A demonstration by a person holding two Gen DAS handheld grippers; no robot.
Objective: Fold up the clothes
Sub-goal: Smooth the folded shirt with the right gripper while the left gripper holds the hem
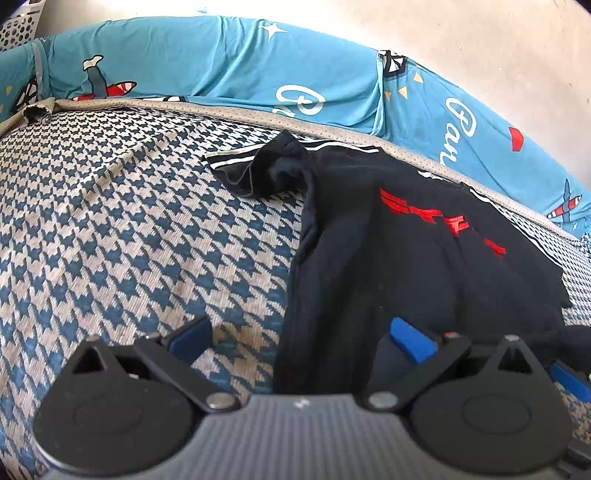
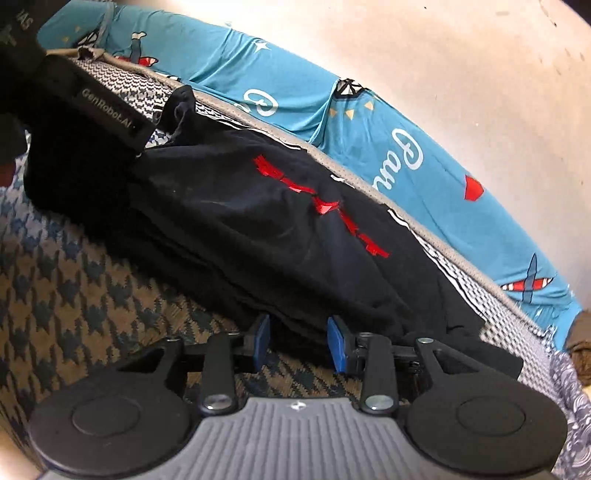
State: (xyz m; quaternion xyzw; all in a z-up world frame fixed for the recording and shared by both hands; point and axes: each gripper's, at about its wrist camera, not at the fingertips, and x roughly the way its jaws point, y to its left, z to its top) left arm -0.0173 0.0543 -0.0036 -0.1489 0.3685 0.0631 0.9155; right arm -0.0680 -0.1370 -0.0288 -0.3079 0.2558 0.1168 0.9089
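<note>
A black T-shirt (image 1: 406, 266) with a red chest print and white-striped sleeves lies spread on a blue-and-cream houndstooth mat (image 1: 110, 229). One sleeve (image 1: 258, 170) is crumpled at the far left. My left gripper (image 1: 301, 338) is open wide over the shirt's near left edge, and that edge runs down between its blue pads (image 1: 412, 339). In the right wrist view the same shirt (image 2: 240, 221) fills the middle. My right gripper (image 2: 299, 339) stands narrowly open at the hem; cloth sits at its tips, unpressed. The left gripper's black body (image 2: 107, 110) rests over the shirt's far left.
A blue cartoon-print cover (image 1: 240, 62) runs along the back edge of the mat against a pale wall (image 1: 480, 37). A white perforated basket (image 1: 18, 26) shows at the top left. Grey patterned cloth (image 2: 569, 406) lies at the far right.
</note>
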